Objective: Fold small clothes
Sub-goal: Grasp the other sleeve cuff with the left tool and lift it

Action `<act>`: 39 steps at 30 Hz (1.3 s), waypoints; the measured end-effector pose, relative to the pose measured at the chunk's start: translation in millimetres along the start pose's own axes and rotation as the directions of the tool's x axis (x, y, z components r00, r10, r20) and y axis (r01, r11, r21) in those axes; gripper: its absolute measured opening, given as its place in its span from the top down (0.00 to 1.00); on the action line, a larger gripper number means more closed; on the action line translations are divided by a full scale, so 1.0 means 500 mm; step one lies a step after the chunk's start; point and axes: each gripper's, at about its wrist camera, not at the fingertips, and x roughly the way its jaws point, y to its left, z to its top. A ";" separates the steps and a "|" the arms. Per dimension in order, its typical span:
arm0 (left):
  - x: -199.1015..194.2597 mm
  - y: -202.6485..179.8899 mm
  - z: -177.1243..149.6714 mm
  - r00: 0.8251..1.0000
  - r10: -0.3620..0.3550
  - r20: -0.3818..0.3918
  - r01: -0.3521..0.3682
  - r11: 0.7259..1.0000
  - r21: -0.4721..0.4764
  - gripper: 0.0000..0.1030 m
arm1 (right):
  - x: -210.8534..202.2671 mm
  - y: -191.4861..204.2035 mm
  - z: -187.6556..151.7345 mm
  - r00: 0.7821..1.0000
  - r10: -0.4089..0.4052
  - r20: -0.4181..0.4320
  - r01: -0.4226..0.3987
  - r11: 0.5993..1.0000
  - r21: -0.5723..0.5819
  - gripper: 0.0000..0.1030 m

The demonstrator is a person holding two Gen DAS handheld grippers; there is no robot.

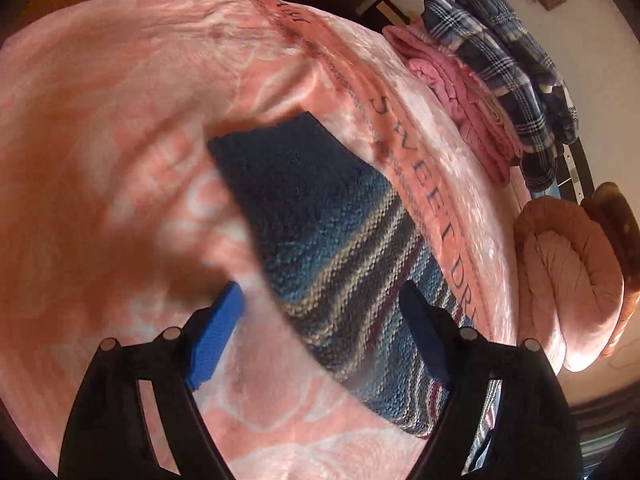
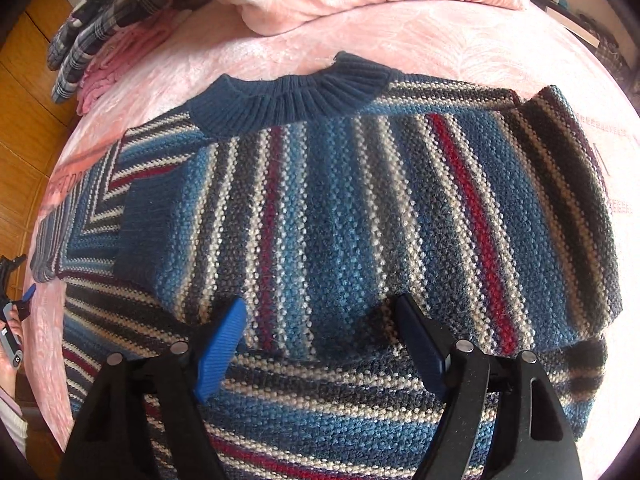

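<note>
A knitted sweater (image 2: pixel 360 200) striped in blue, white, grey and red lies flat on a pink blanket (image 2: pixel 440 40), its blue ribbed collar (image 2: pixel 296 96) at the far side. One sleeve with a dark blue cuff (image 2: pixel 136 220) lies folded across the body. My right gripper (image 2: pixel 320 332) hovers open over the lower body of the sweater, holding nothing. In the left wrist view one end of the sweater (image 1: pixel 320 216), dark blue at its far edge, lies on the blanket (image 1: pixel 100 120). My left gripper (image 1: pixel 320 320) is open just above it, empty.
Folded plaid clothes (image 1: pixel 500 60) and a pink garment (image 1: pixel 452 92) are stacked at the bed's edge, also seen as plaid clothes (image 2: pixel 104 12) in the right view. A rolled peach quilt (image 1: pixel 568 280) lies beside them. Wooden floor (image 2: pixel 28 120) lies beyond the bed.
</note>
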 end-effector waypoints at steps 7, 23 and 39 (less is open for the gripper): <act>0.006 -0.017 0.014 0.997 0.073 0.005 -0.073 0.996 0.058 0.87 | 0.002 0.014 -0.008 0.999 -0.028 0.015 0.028 0.999 -0.029 0.22; -0.101 -0.276 -0.123 0.995 -0.081 0.055 0.051 0.906 0.421 0.89 | -0.084 0.009 -0.040 0.999 0.003 0.049 0.000 0.998 -0.055 0.24; 0.042 -0.406 -0.396 0.965 -0.117 -0.234 0.224 0.830 0.511 0.91 | -0.076 -0.007 -0.072 0.999 -0.035 0.008 0.035 0.996 -0.085 0.24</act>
